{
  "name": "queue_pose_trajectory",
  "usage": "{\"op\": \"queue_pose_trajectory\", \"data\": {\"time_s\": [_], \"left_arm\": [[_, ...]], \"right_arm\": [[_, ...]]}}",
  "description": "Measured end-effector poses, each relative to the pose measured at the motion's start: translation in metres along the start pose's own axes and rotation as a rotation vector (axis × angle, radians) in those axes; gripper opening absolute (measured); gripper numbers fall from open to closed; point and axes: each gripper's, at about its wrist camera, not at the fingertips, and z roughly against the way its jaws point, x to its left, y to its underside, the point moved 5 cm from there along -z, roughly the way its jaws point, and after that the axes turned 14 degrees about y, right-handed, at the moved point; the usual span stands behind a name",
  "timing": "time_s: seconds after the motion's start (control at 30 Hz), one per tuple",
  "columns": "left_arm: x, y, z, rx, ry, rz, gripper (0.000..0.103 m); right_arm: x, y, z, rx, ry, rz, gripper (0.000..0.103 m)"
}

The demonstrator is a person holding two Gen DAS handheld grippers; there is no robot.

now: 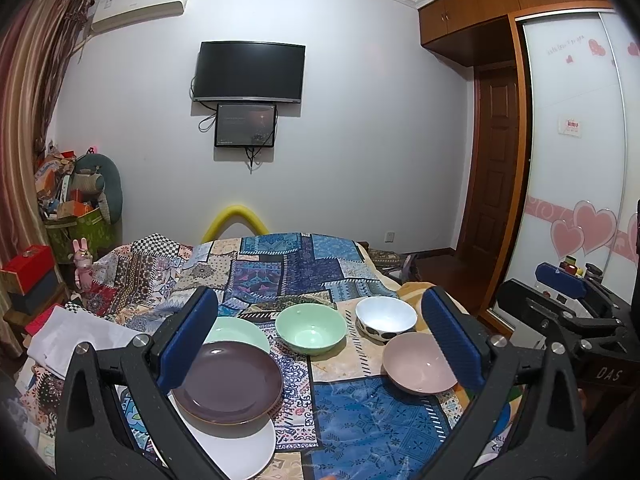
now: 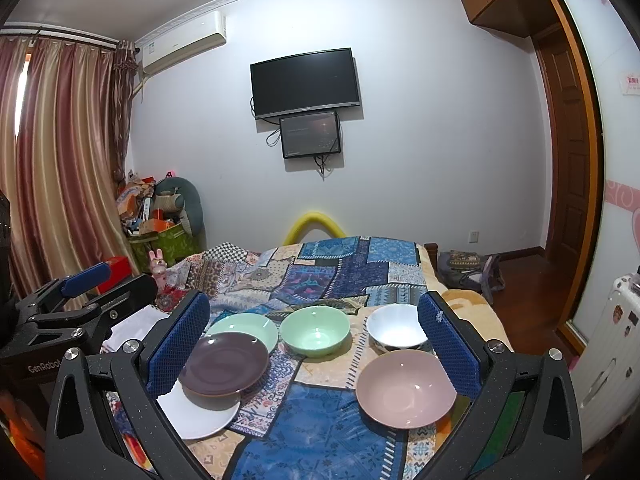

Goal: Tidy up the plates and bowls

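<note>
On a patchwork cloth lie three overlapping plates: a purple plate rests partly on a white plate and on a green plate. To the right stand a green bowl, a white bowl and a pink bowl. My left gripper is open and empty above the near edge. My right gripper is open and empty, to the right of the left one.
The patchwork cloth covers a bed-like surface that drops off at the right to a wooden floor. A white cloth lies at the left. Boxes and clutter stand by the curtain; a white suitcase is at the right.
</note>
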Motion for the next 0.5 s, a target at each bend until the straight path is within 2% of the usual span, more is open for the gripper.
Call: {"op": "queue_pose_trajectory", "data": {"time_s": [0.5], "left_arm": [[-0.0002,0.0008,-0.0011,0.002,0.002,0.000,0.103]], "right_arm": [[-0.0048,0.0004,-0.0007,0.003,0.000,-0.009,0.103]]}}
